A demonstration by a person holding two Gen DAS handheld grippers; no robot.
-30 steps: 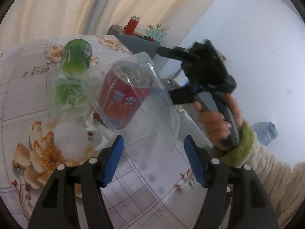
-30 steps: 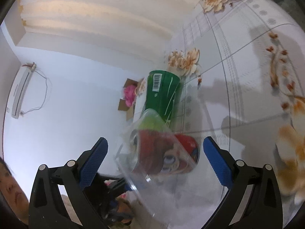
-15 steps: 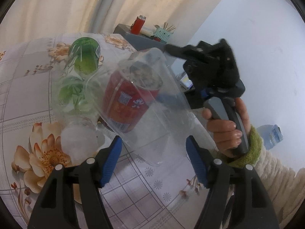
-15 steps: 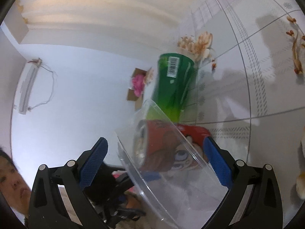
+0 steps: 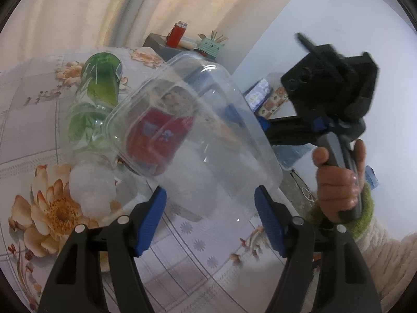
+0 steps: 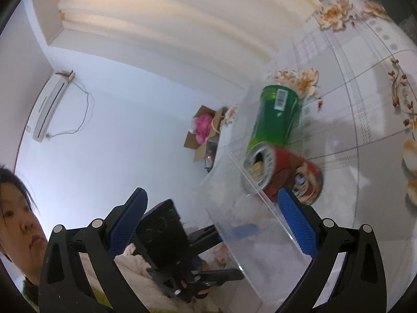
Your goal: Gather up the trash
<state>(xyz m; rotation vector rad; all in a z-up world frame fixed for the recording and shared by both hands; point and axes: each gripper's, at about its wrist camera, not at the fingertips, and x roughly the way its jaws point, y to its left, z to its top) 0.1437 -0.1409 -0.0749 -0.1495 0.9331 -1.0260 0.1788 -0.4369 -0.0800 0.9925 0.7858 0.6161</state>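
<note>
Clear plastic container point(image 5: 208, 140) sits between both grippers' wide-spread jaws — contact unclear.

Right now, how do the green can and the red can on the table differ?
The green can is plain green with a barcode; the red can carries a cartoon face. The red can's opened top faces the right wrist camera, while the green can's end is hidden. The green can lies farther away. Both lie on their sides on the flowered tablecloth.

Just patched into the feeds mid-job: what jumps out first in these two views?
A clear plastic clamshell container, tilted above the floral tablecloth, fills the space in front of the left gripper. Through it shows a red drink can lying on its side, with a green can just beyond. The right gripper is open beside the container.
</note>
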